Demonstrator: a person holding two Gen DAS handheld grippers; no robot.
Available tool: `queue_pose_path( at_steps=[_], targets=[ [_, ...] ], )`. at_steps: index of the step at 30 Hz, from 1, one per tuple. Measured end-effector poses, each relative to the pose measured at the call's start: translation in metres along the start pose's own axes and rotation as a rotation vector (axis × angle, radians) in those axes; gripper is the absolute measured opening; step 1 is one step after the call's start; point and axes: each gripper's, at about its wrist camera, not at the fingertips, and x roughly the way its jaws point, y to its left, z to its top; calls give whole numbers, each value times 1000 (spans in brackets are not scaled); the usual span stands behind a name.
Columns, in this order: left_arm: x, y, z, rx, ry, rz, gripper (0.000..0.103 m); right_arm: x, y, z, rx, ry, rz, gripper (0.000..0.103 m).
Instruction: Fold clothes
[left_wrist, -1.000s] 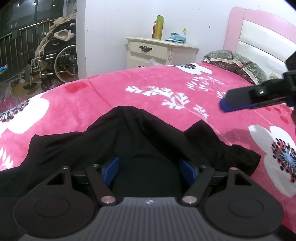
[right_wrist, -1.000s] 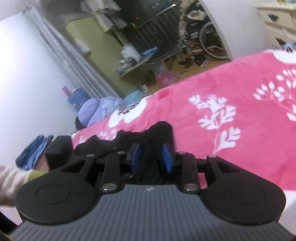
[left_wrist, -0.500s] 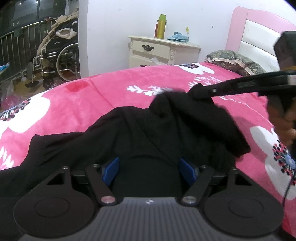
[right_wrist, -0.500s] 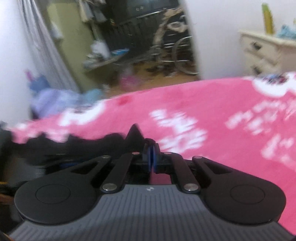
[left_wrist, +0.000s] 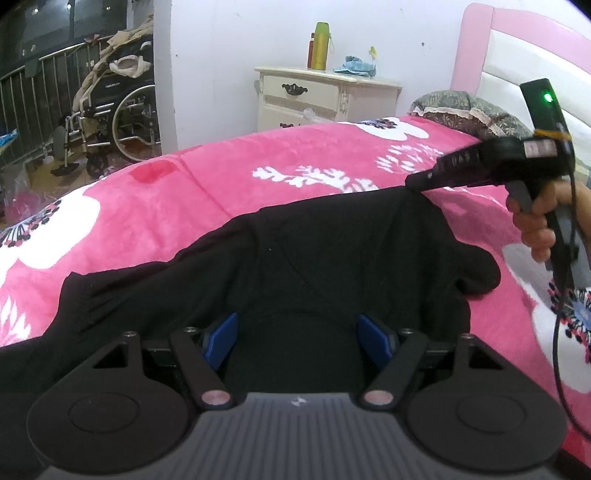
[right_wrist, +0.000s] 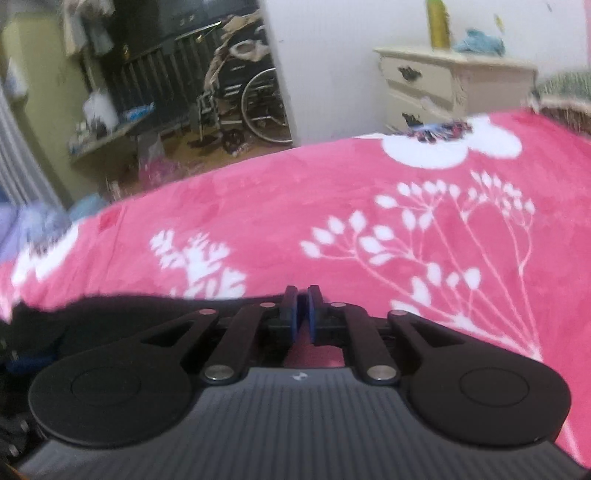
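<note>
A black garment (left_wrist: 332, 258) lies spread on the pink flowered blanket (left_wrist: 221, 184). My left gripper (left_wrist: 297, 332) rests low over its near part, jaws wide open, with black cloth lying between the blue pads (left_wrist: 221, 332). A hand (left_wrist: 535, 221) holds my right gripper (left_wrist: 413, 181), whose tip sits at the garment's far right corner. In the right wrist view the right gripper (right_wrist: 301, 314) has its jaws opening by a narrow gap. Pink blanket (right_wrist: 369, 221) shows through that gap, and the black garment (right_wrist: 110, 314) lies under it to the left.
A cream nightstand (left_wrist: 325, 96) with a green bottle (left_wrist: 320, 46) stands past the bed's far edge. A wheelchair (left_wrist: 118, 110) is on the floor at the left. A patterned pillow (left_wrist: 469, 107) and pink headboard (left_wrist: 517, 55) are at the right.
The right gripper shut on a fold of the black garment, carried it out to the far right so the cloth spread flat, then parted its jaws slightly. The left gripper stayed put.
</note>
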Motion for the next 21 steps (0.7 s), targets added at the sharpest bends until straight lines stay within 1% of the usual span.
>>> queue_pose_path(
  at_steps=[2,3,5,6,8,9,10,13,15,18,20,21],
  targets=[
    [0,0,1,2,5,-1,73,0,-18,5,126,-9,7,12],
    [0,1,2,2,7,-3,73,-7,-28,5,198,-20,11,12],
    [0,2,2,0,9,-8,73,-26,-38,2,286,-18,37,15],
    [0,3,2,-1,9,-11,73,-35,-39,-2,309,-1,70,15],
    [0,4,3,-3,10,-17,73,-55,-36,-19,349,87,187,17],
    [0,5,3,-6,11,-23,73,-62,-32,-26,351,118,226,20],
    [1,7,3,-11,12,-29,73,-70,-25,-35,329,147,257,23],
    [2,10,5,-23,19,-45,73,-86,0,-55,182,192,283,27],
    [3,12,6,-26,24,-52,73,-83,12,-63,109,223,293,28],
    [2,13,7,-31,31,-58,73,-73,22,-69,44,231,272,28],
    [2,14,8,-35,36,-61,73,-71,23,-69,23,218,243,15],
    [2,14,9,-36,38,-63,73,-70,24,-69,12,211,229,6]
  ],
)
